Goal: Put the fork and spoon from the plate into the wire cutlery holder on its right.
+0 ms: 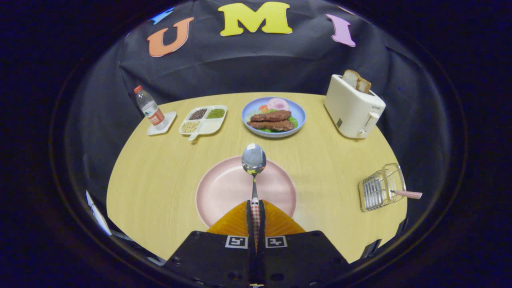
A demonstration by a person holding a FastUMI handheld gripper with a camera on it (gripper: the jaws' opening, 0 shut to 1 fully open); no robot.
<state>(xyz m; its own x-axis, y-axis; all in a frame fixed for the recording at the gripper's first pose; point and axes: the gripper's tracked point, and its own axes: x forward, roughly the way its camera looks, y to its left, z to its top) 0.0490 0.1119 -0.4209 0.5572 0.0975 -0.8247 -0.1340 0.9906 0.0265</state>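
Note:
My gripper is shut on the checked handle of a metal spoon, whose bowl sticks out ahead of the fingers, above the pink plate. The plate lies just beyond the fingers and holds no other cutlery. The wire cutlery holder stands to the right of the plate, near the table's right edge. A checked handle, most likely the fork's, pokes out of the holder's right side.
A blue plate of food sits beyond the pink plate. A white toaster with bread stands at the back right. A divided tray of beans and a water bottle on a coaster stand at the back left.

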